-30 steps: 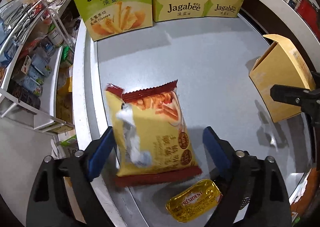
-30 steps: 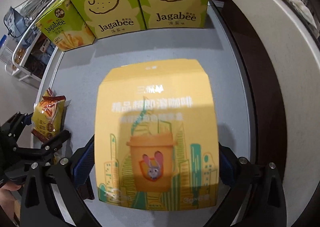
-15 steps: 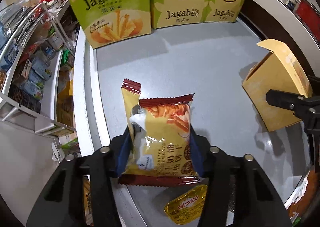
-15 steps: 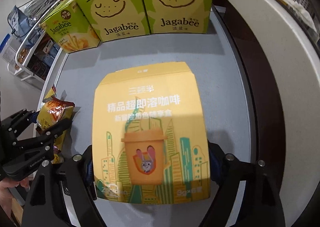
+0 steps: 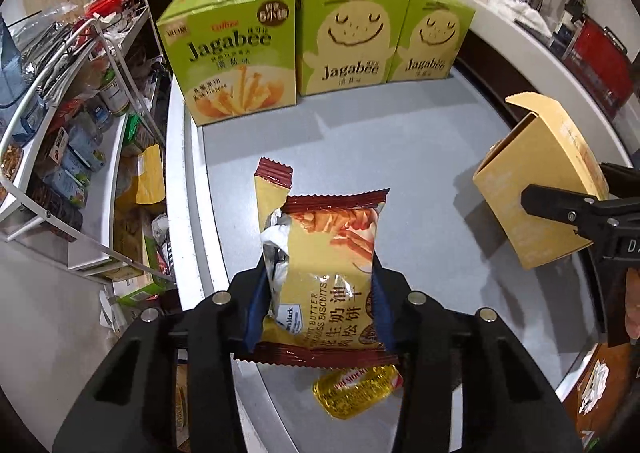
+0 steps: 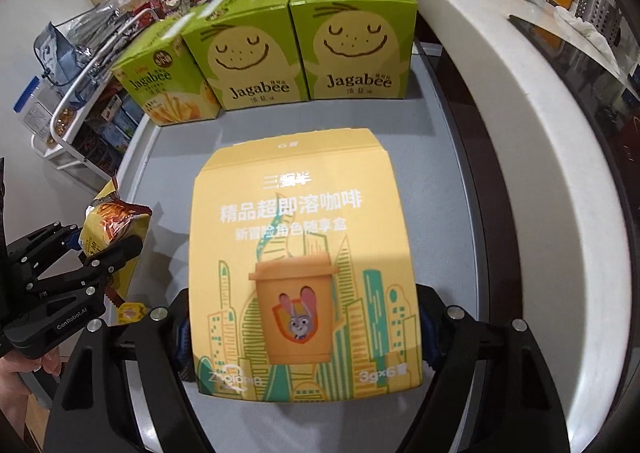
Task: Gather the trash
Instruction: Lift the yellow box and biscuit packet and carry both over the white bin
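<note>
Left claw (image 5: 318, 307) pinching torn yellow biscuit packet (image 5: 324, 273), red-edged

You've got three green snack boxes (image 5: 240, 53) lined up along the back of the grey counter (image 5: 360, 141), wire rack (image 5: 60, 125) alongside.

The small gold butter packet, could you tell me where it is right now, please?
In the left wrist view, the butter packet lies on the grey tabletop, just below the biscuit bag.
</note>
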A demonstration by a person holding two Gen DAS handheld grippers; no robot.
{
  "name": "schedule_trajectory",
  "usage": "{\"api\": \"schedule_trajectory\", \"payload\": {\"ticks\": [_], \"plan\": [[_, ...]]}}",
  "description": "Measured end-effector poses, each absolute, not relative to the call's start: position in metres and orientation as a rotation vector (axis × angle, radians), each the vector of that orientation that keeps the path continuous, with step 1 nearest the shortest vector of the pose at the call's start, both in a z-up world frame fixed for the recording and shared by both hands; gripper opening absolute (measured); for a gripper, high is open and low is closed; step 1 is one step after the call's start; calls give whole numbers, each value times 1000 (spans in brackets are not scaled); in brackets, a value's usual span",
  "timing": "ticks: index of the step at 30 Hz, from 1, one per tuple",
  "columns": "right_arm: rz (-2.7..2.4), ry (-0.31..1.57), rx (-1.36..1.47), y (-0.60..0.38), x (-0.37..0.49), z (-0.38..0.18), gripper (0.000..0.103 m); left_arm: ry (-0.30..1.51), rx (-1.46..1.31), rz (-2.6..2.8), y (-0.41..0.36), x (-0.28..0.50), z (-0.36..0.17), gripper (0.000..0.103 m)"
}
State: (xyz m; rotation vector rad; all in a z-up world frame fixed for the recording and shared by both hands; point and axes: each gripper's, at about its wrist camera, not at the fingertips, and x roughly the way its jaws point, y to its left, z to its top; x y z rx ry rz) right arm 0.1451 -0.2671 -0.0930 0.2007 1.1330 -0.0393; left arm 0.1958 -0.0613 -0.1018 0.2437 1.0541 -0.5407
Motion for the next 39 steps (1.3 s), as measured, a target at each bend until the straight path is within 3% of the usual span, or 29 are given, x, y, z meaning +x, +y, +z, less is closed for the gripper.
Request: {"api": "schedule_trajectory", "payload": {"ticks": [25,39], "plan": [[174,1149,224,-234,4,-49,78,968,205,-603,-22,71,-50,44],[318,1314,144,-189,-75,-74,78,1074,272,-659,-1,-17,-73,44]]}}
